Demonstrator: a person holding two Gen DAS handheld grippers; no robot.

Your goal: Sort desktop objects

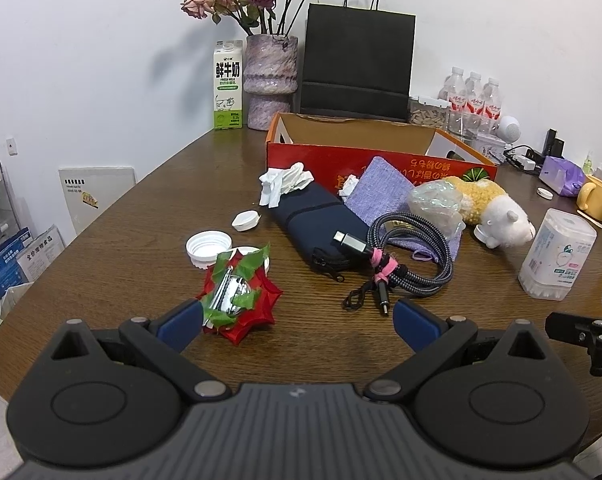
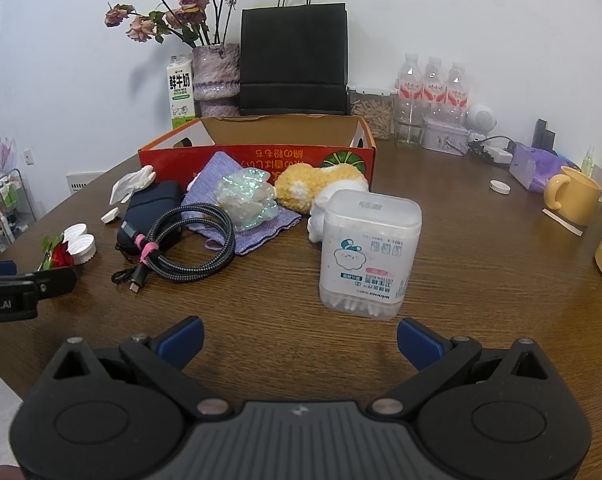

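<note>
My left gripper (image 1: 297, 322) is open and empty above the brown table; its left finger sits beside a red and green wrapper (image 1: 239, 298). A coiled braided cable (image 1: 405, 256), dark pouch (image 1: 321, 220), purple cloth (image 1: 393, 196), plush toy (image 1: 489, 208) and white caps (image 1: 207, 246) lie ahead. An open red cardboard box (image 1: 381, 160) stands behind them. My right gripper (image 2: 299, 340) is open and empty just in front of a clear cotton swab box (image 2: 367, 252). The cable (image 2: 189, 240) and plush toy (image 2: 321, 188) lie to its left.
A milk carton (image 1: 228, 84), flower vase (image 1: 271, 80) and black paper bag (image 1: 357, 64) stand along the back wall. Water bottles (image 2: 433, 84), a yellow mug (image 2: 573, 198) and a purple tissue pack (image 2: 535, 168) are at the right. The table edge curves at the left.
</note>
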